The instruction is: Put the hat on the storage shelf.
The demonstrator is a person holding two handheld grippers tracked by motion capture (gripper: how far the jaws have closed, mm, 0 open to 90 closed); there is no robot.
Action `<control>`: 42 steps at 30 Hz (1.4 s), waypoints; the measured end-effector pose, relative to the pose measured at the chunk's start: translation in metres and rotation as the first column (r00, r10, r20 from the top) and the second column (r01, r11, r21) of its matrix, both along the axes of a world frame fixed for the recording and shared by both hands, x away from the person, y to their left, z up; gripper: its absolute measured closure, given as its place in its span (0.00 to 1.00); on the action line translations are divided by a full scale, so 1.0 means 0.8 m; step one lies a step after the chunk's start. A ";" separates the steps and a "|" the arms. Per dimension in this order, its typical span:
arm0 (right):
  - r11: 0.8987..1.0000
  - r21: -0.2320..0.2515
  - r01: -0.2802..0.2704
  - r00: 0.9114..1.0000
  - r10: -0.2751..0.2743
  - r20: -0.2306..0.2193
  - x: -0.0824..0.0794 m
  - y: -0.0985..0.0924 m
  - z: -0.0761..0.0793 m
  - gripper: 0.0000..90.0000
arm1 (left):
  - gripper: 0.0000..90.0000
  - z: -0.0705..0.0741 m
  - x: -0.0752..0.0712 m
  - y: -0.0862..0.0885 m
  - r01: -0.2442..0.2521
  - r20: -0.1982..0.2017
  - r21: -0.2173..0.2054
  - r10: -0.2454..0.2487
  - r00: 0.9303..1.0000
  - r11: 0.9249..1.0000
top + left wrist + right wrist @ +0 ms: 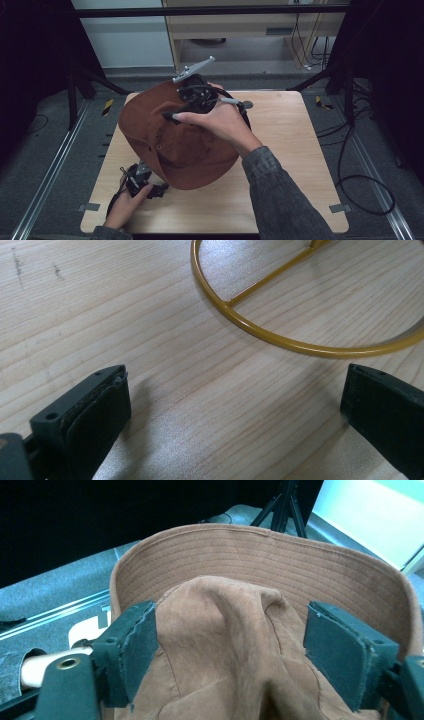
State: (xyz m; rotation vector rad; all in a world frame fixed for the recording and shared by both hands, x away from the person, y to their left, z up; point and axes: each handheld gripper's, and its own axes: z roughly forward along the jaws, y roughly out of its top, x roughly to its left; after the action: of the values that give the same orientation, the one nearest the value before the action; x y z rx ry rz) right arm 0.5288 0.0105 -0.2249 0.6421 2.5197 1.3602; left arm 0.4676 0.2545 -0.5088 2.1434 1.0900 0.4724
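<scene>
Wooden table (300, 150): brown hat (175, 145) draped on gold stand (280, 337); my right gripper (230, 645) jaws wide, hat crown between, seemingly released; left gripper (235, 410) gapes empty beside it

- right gripper (196, 100): chunky black body, with a grey three-cornered plate (194, 69) sticking up on top
- black cable (235, 102) loops off it, next to a small grey round tab
- its jaws carry flat dark pads (141, 647) with slightly frayed edges, plus a brass-ringed hole (68, 663) in the left jaw's base
- left gripper (150, 187): same black build, small grey plate on top
- its pads (97, 420) are layered black rubber, with a screw hole in the housing behind them
- the person wears a grey mottled sleeve (280, 195) on the right arm
</scene>
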 end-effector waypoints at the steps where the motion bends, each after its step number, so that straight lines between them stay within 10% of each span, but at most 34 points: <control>1: 1.000 0.003 0.003 1.000 -0.003 0.005 -0.002 -0.002 0.001 0.22 | 0.00 0.000 0.000 0.000 0.000 0.000 0.000 0.000 1.000 1.000; 15: 0.992 0.062 0.107 0.992 -0.111 0.055 -0.016 -0.074 0.012 0.14 | 0.00 0.000 0.000 0.000 -0.001 0.001 0.001 0.001 1.000 1.000; 24: 0.964 0.133 0.231 0.968 -0.242 0.074 -0.027 -0.159 0.004 0.13 | 0.00 0.000 0.000 0.000 -0.001 0.004 -0.002 0.001 1.000 1.000; 42: 0.901 0.146 0.410 0.909 -0.416 0.017 -0.060 -0.292 -0.107 0.15 | 0.00 0.000 0.000 -0.001 0.000 0.002 0.001 0.000 1.000 1.000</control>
State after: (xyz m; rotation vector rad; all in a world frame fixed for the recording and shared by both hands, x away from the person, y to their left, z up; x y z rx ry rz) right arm 0.4811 -0.2232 -0.3103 1.0859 2.0969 1.3728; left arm 0.4679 0.2541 -0.5090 2.1436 1.0888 0.4743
